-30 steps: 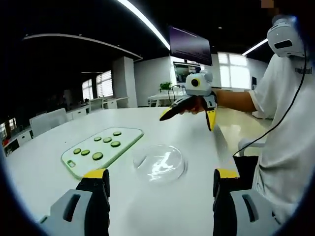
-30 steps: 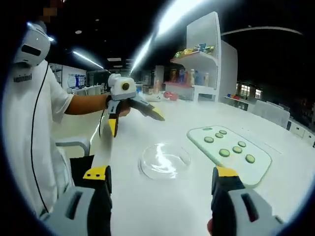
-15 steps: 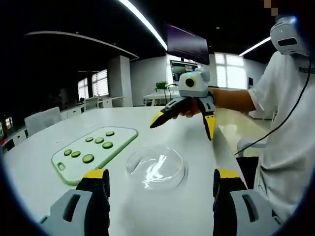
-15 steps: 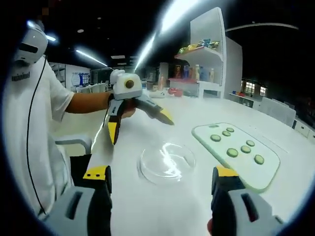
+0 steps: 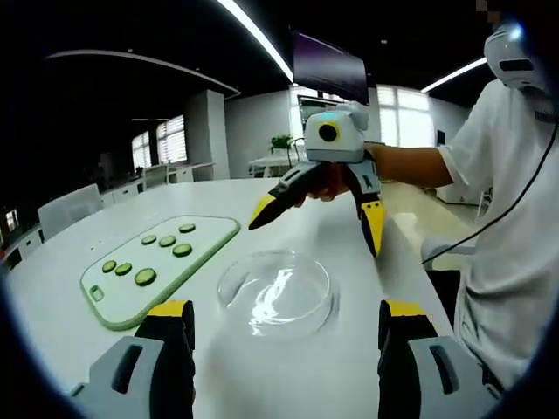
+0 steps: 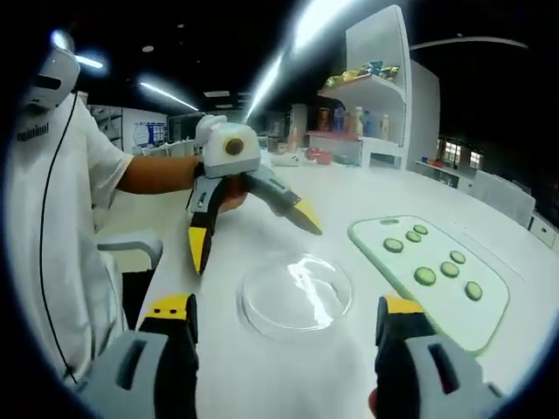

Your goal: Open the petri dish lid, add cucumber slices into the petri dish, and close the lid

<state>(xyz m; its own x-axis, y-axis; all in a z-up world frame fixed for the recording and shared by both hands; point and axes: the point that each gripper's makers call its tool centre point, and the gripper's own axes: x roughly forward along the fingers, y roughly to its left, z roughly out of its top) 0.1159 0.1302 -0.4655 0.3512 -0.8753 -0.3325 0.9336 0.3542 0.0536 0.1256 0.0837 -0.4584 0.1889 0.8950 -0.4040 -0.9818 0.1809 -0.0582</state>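
On the white worktop (image 5: 288,375) a clear petri dish (image 5: 275,292) sits with its lid on, near the edge where the person sits. Just beside it, toward the inner part of the worktop, lies a pale green cutting board (image 5: 157,266) carrying six cucumber slices (image 5: 145,277) in two loose rows; board and dish are close but apart.

In the left gripper view, the left claw (image 5: 284,340) rises from the bottom with its yellow-tipped jaws spread wide, holding nothing, the dish lying ahead between them. Across the dish hangs the right claw (image 5: 316,225), held in the person's hand (image 5: 330,182); its two dark jaws with yellow tips are splayed well apart above the worktop, empty, pointing down toward the far side of the dish.

In the right gripper view the same layout appears mirrored: the right claw (image 6: 284,340) stands open at the bottom, the petri dish (image 6: 297,293) is ahead between its jaws, the cutting board (image 6: 437,271) with the cucumber slices (image 6: 425,276) lies to the side, and the left claw (image 6: 253,231) hovers open over the far rim of the dish. A person in a white shirt (image 6: 52,227) sits at the worktop's edge. A white shelf unit (image 6: 376,87) with coloured items stands behind.
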